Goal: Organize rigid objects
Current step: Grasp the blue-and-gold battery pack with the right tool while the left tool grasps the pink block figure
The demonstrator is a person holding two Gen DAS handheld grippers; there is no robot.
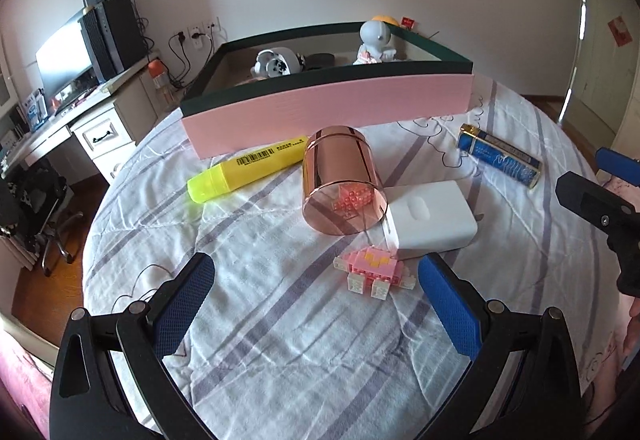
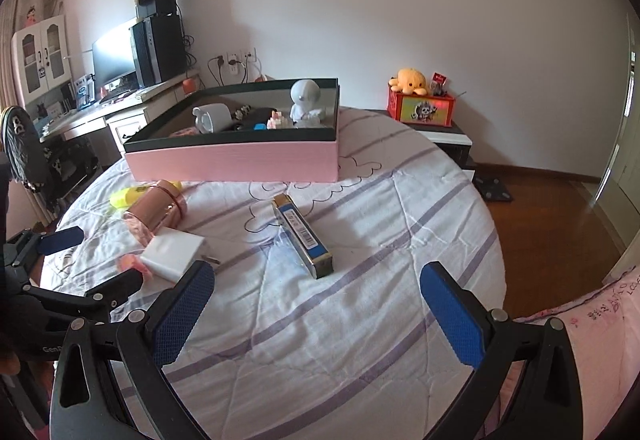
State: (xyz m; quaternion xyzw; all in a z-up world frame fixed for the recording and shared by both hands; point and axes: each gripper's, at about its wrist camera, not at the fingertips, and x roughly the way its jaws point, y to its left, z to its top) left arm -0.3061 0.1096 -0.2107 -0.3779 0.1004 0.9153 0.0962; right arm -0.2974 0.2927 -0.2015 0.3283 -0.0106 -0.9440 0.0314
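The left gripper [image 1: 316,300] hangs over the near part of the bed [image 1: 280,360], and its two blue fingers are spread wide with nothing between them. The right gripper [image 2: 318,304] is spread wide too and holds nothing. It looks ready to go for the long blue box [image 2: 303,236], which lies just ahead of it near the middle of the bed.

A big pink box [image 1: 328,111] with a dark green rim sits at the far edge of the bed. It already has a few things in it, like a little white astronaut toy [image 1: 374,41] and a white round thing [image 1: 276,65]. So this is likely where all the hard things should go.

Five things wait on the bed in front of the pink box. A yellow marker [image 1: 244,169] lies close beside the box wall. A shiny copper cup [image 1: 342,183] lies tipped on its side, touching the marker's end. A white charger [image 1: 430,217] sits right against the cup. A small pink brick toy [image 1: 372,272] lies just in front of the charger, right between the left gripper's fingers, so it may be picked first. It looks bumpy and could come apart if squeezed hard.
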